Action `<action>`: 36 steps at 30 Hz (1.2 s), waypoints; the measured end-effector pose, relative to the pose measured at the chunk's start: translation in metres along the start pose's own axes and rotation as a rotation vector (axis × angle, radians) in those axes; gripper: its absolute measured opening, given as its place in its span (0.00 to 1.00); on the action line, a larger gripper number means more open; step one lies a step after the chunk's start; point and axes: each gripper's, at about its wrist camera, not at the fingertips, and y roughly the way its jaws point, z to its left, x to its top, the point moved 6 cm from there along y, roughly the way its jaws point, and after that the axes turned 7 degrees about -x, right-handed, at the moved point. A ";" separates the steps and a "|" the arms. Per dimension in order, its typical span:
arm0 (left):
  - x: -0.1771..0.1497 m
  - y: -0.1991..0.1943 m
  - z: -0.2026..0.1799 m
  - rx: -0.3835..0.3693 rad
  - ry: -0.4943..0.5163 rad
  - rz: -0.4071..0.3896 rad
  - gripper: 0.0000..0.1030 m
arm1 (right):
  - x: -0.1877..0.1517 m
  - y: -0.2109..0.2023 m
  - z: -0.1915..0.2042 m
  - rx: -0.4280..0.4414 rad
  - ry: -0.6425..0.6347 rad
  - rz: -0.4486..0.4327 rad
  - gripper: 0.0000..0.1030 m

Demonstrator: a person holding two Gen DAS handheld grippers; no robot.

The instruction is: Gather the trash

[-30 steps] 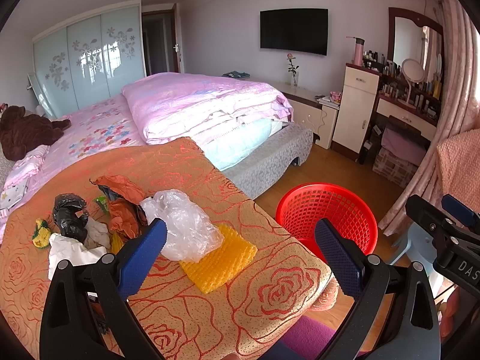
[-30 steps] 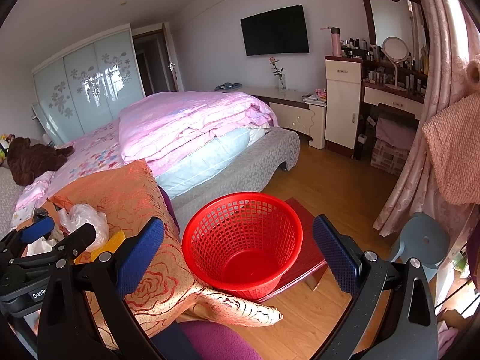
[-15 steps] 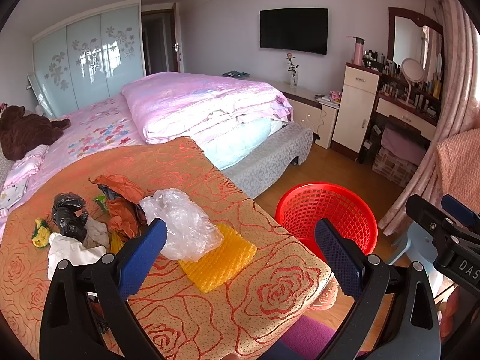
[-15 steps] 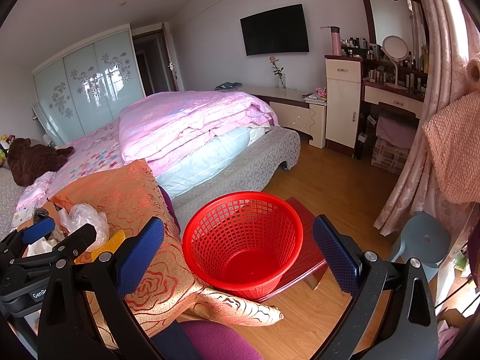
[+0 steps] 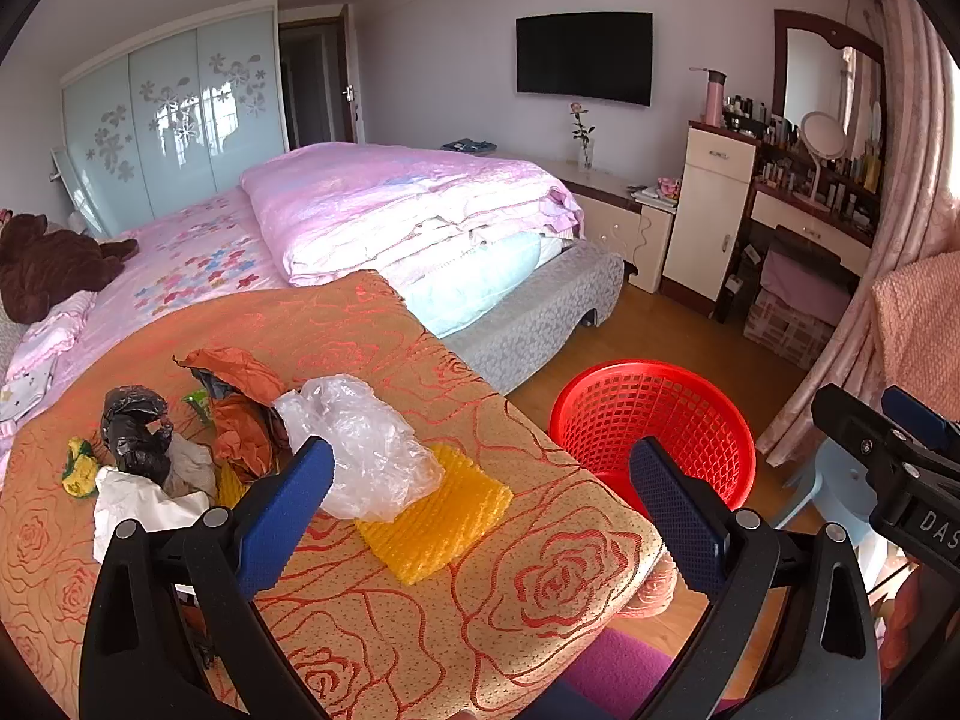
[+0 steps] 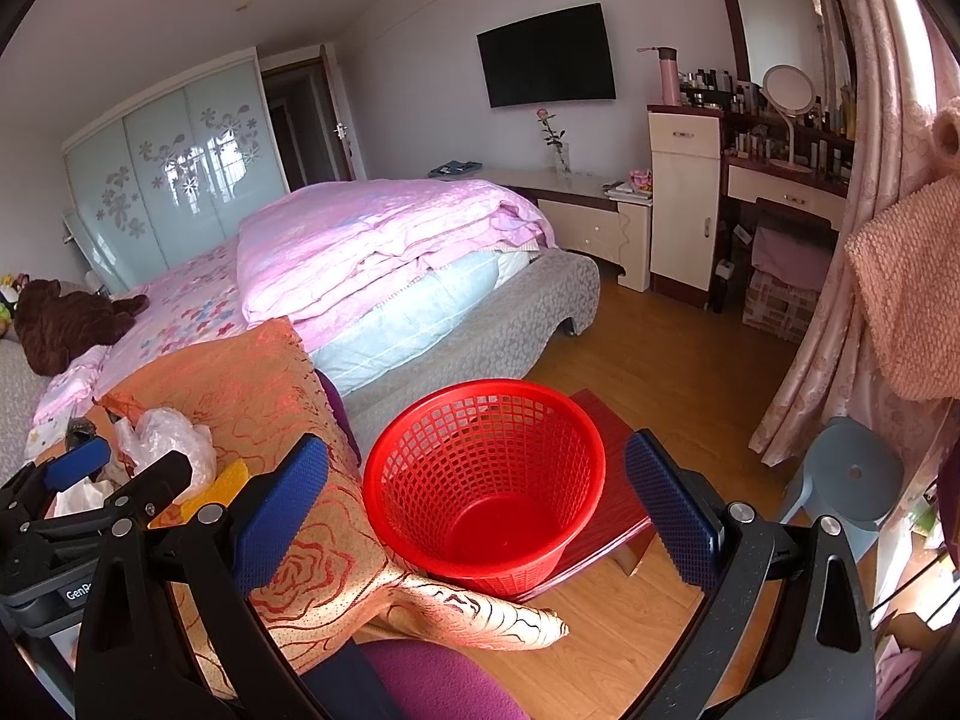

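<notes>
A pile of trash lies on an orange rose-patterned cloth (image 5: 420,618): a clear plastic bag (image 5: 360,450), a yellow foam sheet (image 5: 438,522), a crumpled black bag (image 5: 138,432), orange-brown paper (image 5: 240,420) and white paper (image 5: 138,510). An empty red mesh basket (image 6: 486,480) stands on a low red stool (image 6: 606,420) to the right of the cloth. My left gripper (image 5: 480,516) is open and empty, just in front of the pile. My right gripper (image 6: 474,510) is open and empty, near the basket.
A bed with a folded pink quilt (image 5: 408,204) lies behind the cloth. A grey plastic stool (image 6: 852,474), pink curtains (image 6: 840,300) and a dressing table (image 6: 780,192) stand at the right. A purple seat (image 6: 432,684) is below the grippers. Wooden floor surrounds the basket.
</notes>
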 end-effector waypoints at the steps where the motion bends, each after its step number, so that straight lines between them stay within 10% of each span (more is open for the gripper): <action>1: 0.000 0.000 0.000 0.000 0.001 0.000 0.93 | -0.001 0.000 0.001 0.000 0.000 0.001 0.93; 20: -0.007 0.002 0.014 0.014 -0.026 0.034 0.92 | 0.001 0.007 0.002 0.021 -0.012 0.040 0.93; 36: -0.022 -0.053 0.118 0.168 -0.215 0.011 0.92 | -0.006 0.012 0.018 0.058 -0.054 0.091 0.93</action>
